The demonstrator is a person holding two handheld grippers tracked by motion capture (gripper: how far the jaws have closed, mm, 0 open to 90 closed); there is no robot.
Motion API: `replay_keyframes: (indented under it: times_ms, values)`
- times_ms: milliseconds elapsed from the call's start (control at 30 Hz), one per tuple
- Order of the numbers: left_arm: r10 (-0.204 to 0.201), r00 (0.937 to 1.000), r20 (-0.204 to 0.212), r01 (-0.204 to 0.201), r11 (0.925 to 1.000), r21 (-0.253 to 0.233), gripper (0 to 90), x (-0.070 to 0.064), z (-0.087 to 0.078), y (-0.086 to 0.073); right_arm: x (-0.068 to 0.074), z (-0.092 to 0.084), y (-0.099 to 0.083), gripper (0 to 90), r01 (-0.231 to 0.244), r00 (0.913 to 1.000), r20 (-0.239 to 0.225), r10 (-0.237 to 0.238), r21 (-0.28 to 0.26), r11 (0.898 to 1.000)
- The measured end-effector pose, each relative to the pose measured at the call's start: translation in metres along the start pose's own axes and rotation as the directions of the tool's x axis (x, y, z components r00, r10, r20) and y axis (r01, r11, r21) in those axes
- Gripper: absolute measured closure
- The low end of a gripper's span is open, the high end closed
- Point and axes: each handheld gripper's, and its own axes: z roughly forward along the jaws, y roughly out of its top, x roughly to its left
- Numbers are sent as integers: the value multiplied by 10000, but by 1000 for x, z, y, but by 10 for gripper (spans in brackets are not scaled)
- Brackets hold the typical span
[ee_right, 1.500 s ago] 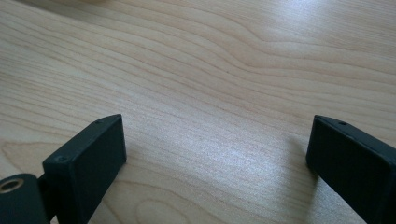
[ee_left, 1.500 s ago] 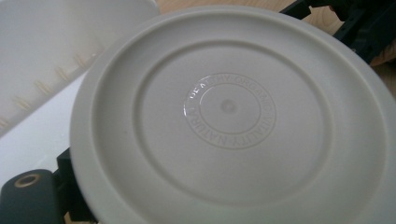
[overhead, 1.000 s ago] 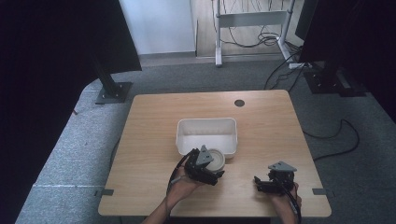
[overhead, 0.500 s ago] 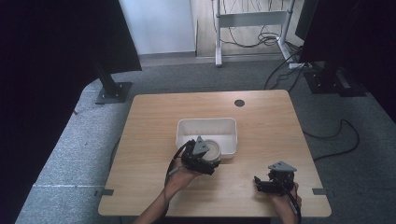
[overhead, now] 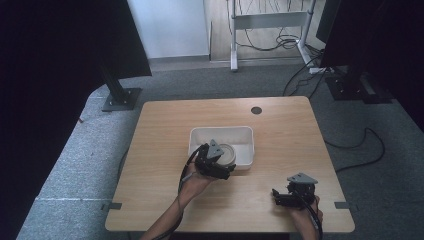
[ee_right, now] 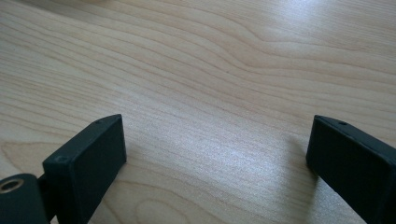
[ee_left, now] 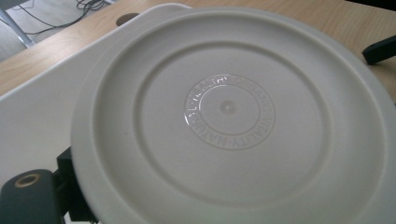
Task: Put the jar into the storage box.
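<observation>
The left gripper [overhead: 216, 162] holds a round white plastic lid [ee_left: 233, 121] by its edge, jaws pinched on the rim. The lid hangs over the near right part of the white tub [overhead: 200, 136] in the middle of the wooden table [overhead: 160, 120]. To do this well, I think the lid should stay flat and go down slowly. Raised letters ring its middle; I can read "VITALITY" and "NATUR". The right gripper [overhead: 292, 196] rests near the table's front edge, jaws wide apart and holding nothing.
</observation>
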Motion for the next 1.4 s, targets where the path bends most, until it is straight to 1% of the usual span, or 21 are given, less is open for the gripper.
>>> replay_keyframes:
  times_ms: [267,367,467,733,900,1133,1267,1400]
  values:
    - [-334,9988,-351,331,9994,-92,101,10,10,2,0,0,0,43,0,10000,1,0,1,10000]
    - [-318,9986,-431,316,9995,-56,101,12,12,2,0,0,0,43,-14,10000,2,14,2,10000]
    - [-411,9978,-519,408,9991,-73,101,14,16,3,0,0,0,43,-17,10000,-2,17,-4,10000]
    - [-664,9942,-847,658,9978,-96,101,20,27,2,0,0,0,43,16,10000,1,-16,-1,10000]
    - [-814,9916,-1010,810,9967,-82,101,20,35,-3,0,0,0,43,14,10000,-9,-14,-2,10000]
    - [-796,9903,-1138,804,9968,27,101,17,47,-6,0,0,0,43,8,10000,-12,-8,-5,10000]
    - [-839,9901,-1129,854,9963,87,101,16,54,-7,0,0,0,43,10,10000,-24,-10,-8,10000]
    - [-785,9907,-1107,813,9965,215,101,14,60,-9,0,0,0,43,17,10000,-29,-17,-7,10000]
